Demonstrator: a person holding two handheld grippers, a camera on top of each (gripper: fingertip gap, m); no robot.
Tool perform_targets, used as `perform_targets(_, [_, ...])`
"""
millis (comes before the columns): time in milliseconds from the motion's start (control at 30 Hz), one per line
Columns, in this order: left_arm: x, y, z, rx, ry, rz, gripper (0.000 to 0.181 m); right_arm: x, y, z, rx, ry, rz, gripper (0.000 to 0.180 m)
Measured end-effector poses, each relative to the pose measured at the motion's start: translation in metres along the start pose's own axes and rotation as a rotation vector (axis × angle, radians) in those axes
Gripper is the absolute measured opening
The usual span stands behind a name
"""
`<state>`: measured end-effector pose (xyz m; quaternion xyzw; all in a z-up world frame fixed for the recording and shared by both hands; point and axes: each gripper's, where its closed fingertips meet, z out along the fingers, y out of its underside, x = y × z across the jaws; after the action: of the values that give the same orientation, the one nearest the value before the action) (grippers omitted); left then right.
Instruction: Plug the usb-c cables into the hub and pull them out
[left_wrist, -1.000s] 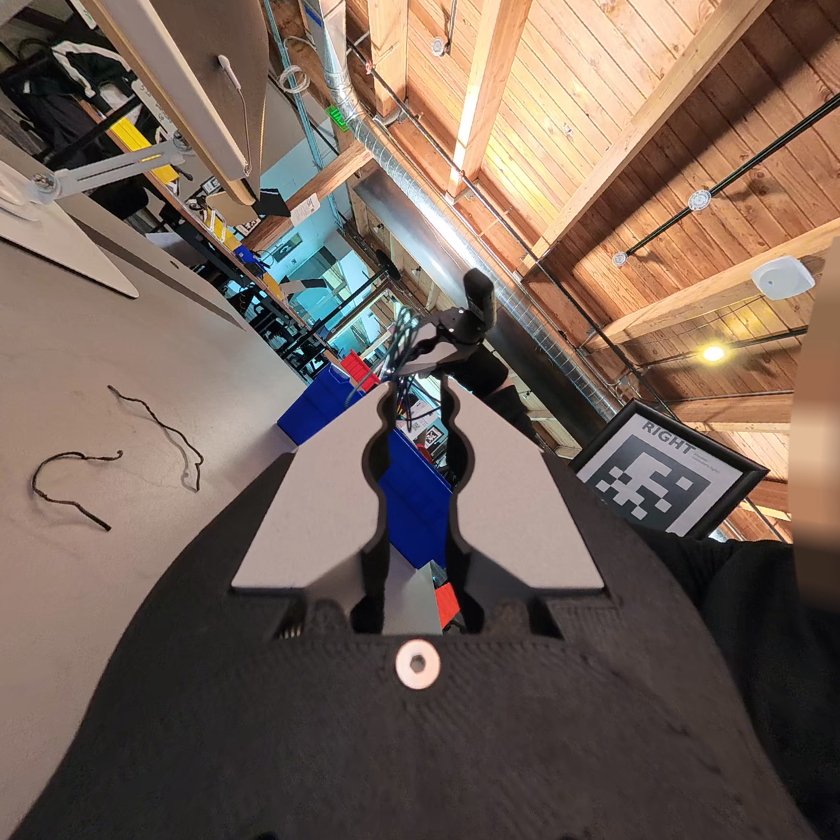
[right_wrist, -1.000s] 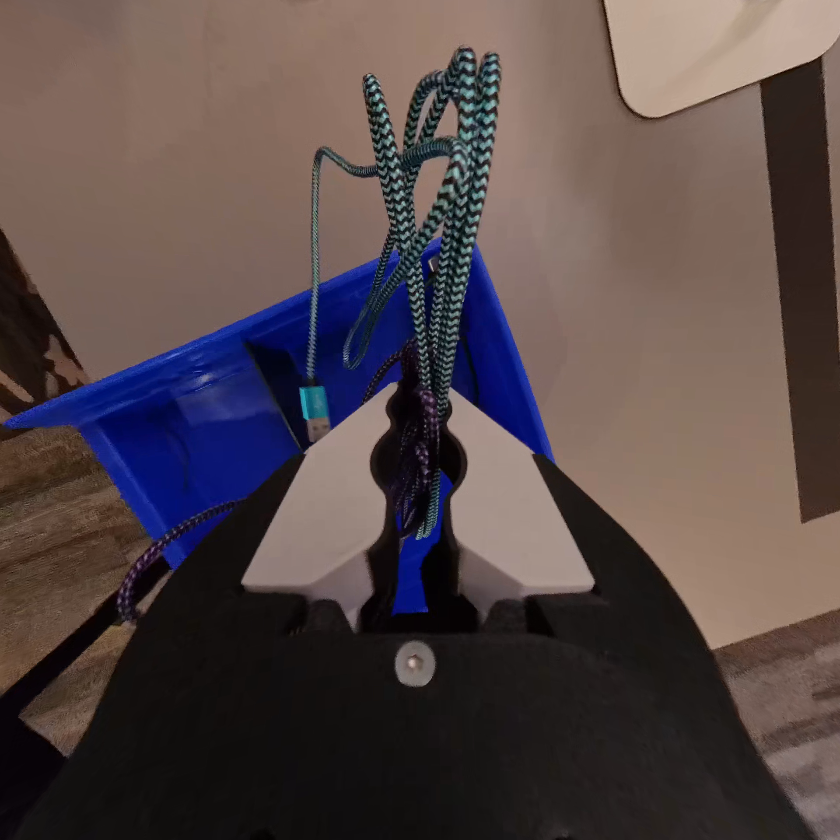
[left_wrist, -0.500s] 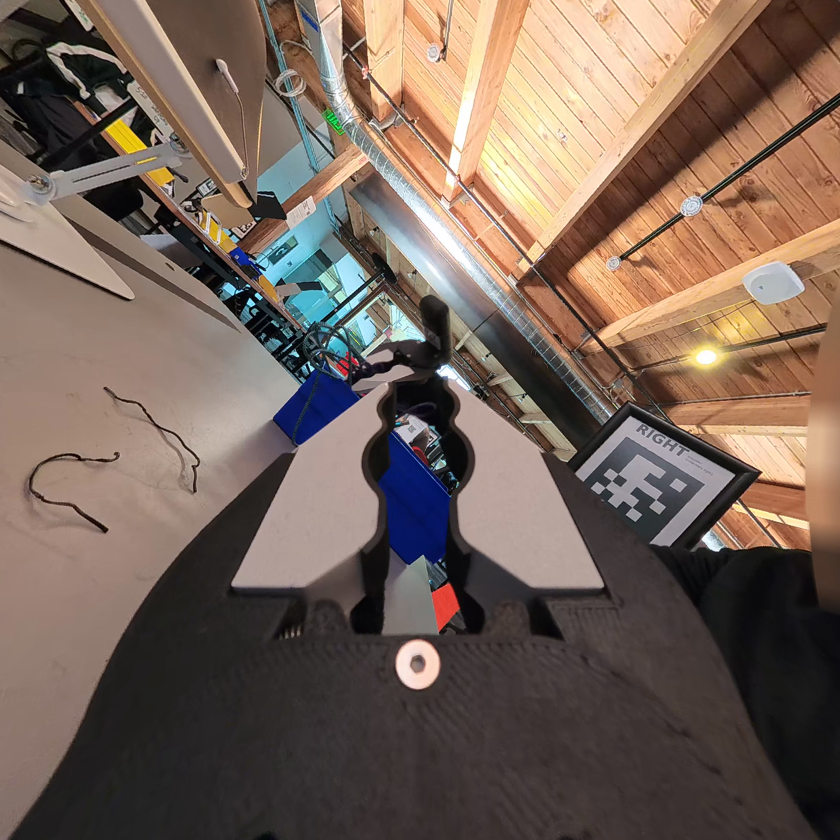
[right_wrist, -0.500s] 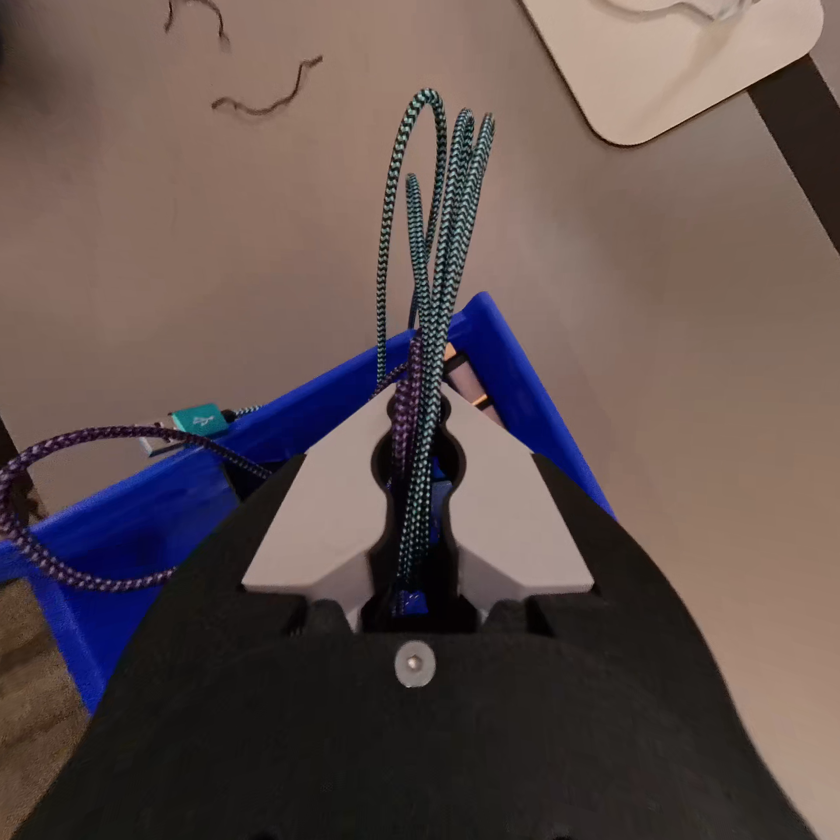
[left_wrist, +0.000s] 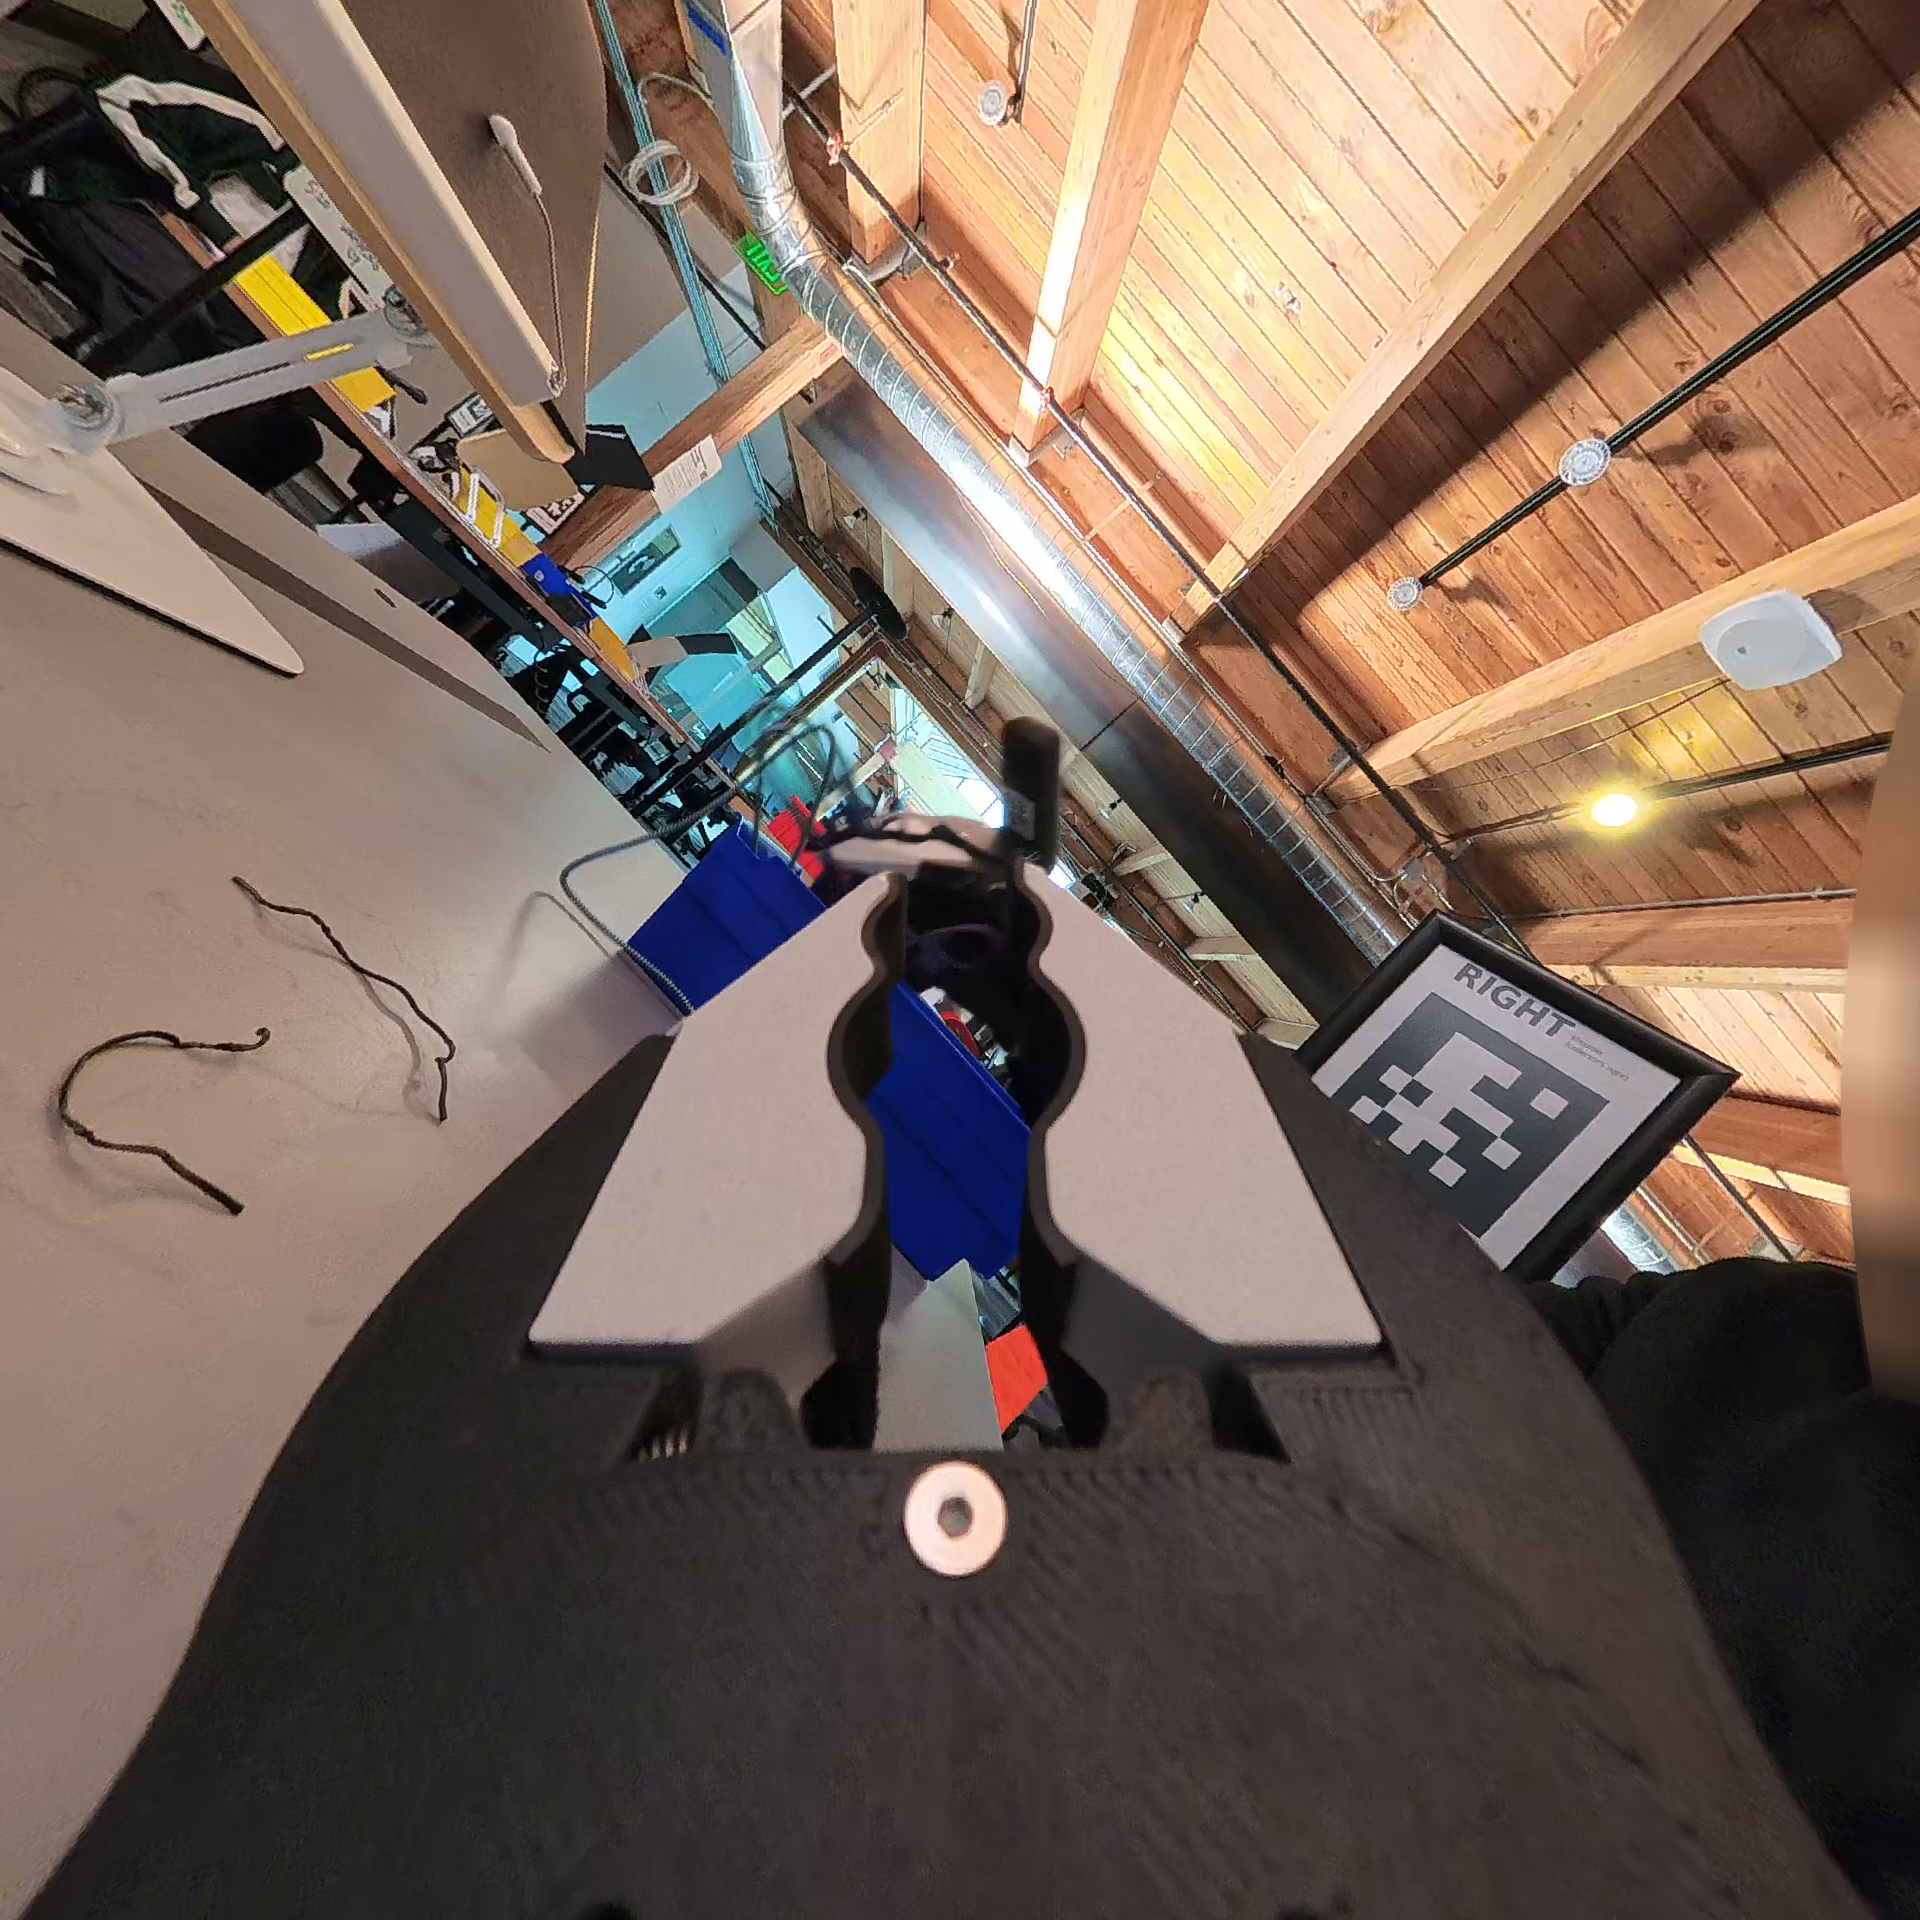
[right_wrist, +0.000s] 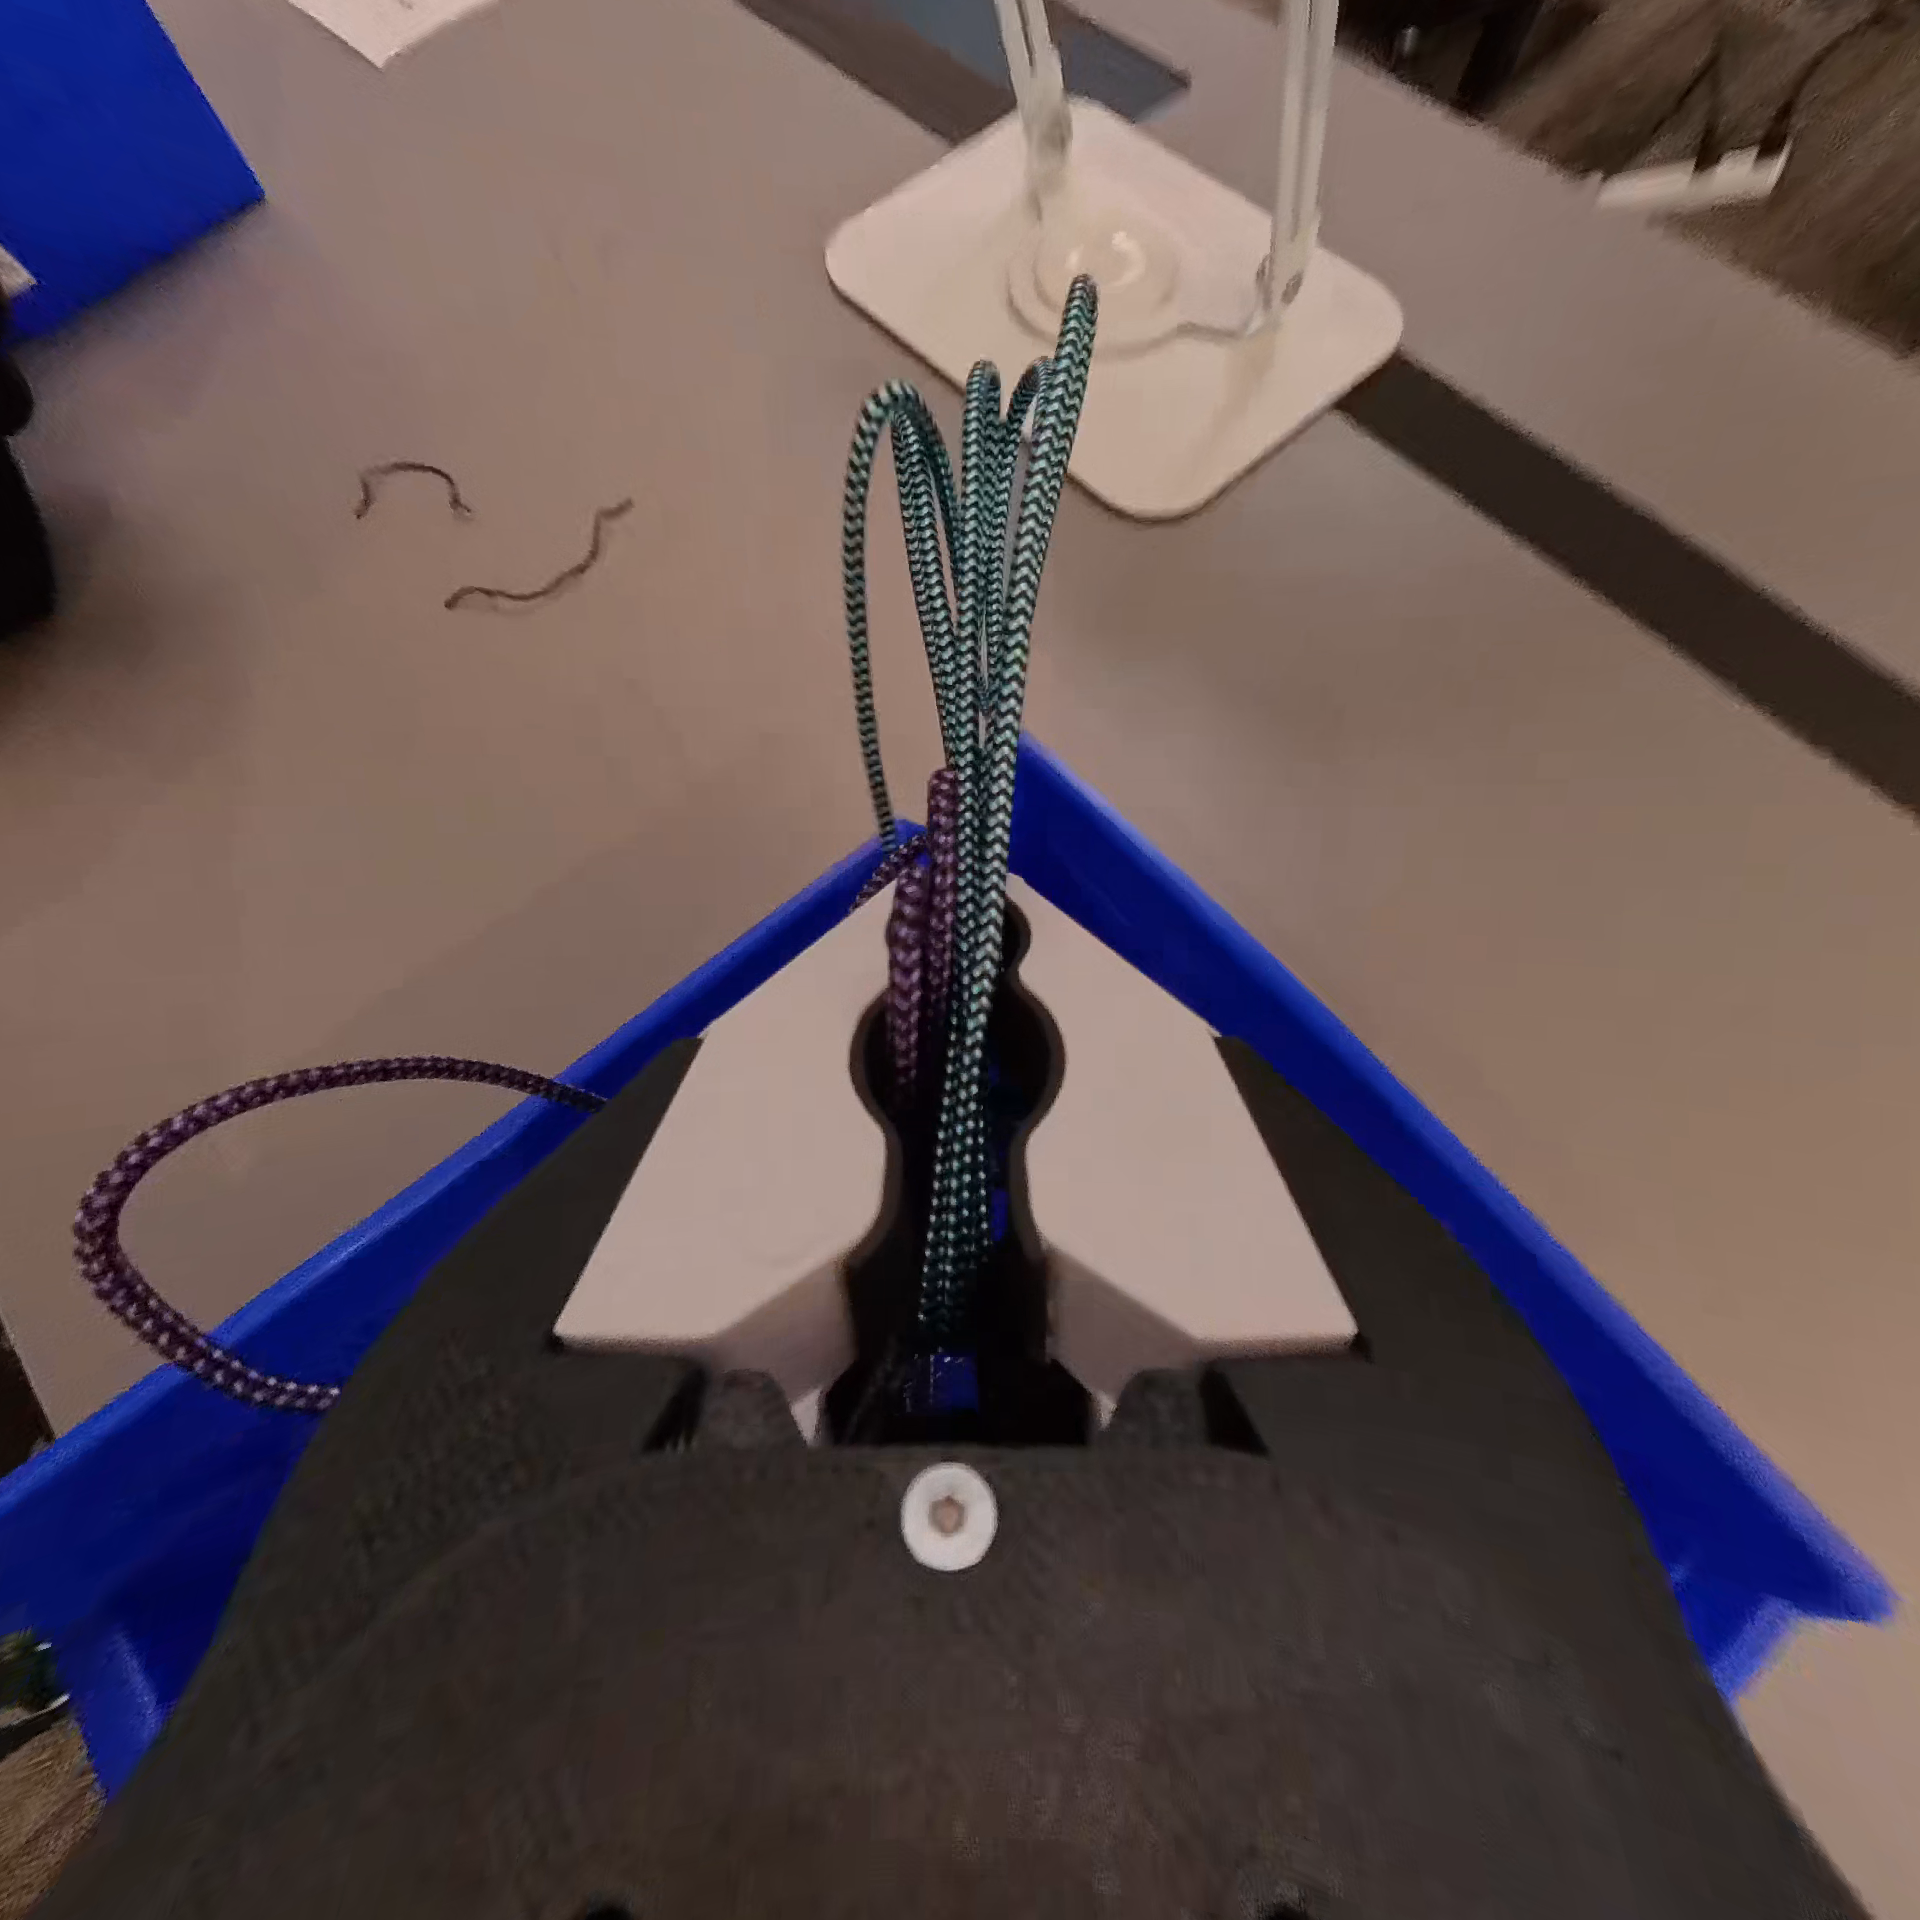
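**Cables out of the bin, no hub in sight yet**

The wide grey tabletop (right_wrist: 520, 831) fills the right wrist view, and over it sits the blue bin (right_wrist: 1351, 1091), its corner pointing away from the camera. A white stand base (right_wrist: 1247, 416) rests farther back, well apart from the bin. Now the right hand-held gripper (right_wrist: 961, 914): clenched on a bundle of usb-c cables, the teal braided cable (right_wrist: 971, 675) looping up past the fingertips, the purple braided cable (right_wrist: 925, 935) pinched alongside it and trailing off left in a loop (right_wrist: 135, 1247) over the bin's rim. Two thin dark wire scraps (right_wrist: 520, 592) lie loose on the tabletop beyond.

The left hand-held gripper (left_wrist: 956, 904) is tilted up toward the timber ceiling, its jaws nearly together with a narrow gap and nothing grasped between them. Neither connector ends nor the hub show here, so plugging looks some way off.

To do this well, I'd say lift the bundle clear of the rim, since that purple loop could snag. Then lay the cables flat and apart on the tabletop and regrip one cable close behind its plug, letting the free left hand-held gripper steady the hub.
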<state>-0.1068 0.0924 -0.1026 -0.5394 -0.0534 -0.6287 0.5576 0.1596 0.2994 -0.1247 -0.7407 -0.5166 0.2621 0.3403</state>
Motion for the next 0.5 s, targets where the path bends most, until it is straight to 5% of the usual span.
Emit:
perform_targets(267, [-0.001, 0.000, 0.000, 0.000, -0.004, 0.001, 0.017, 0.023, -0.073, -0.083, 0.397, 0.229, -0.042, 0.007])
perform_targets(500, [-0.001, 0.001, 0.001, -0.005, -0.007, 0.002, 0.017, 0.025, -0.096, -0.147, 0.657, 0.324, -0.071, 0.007])
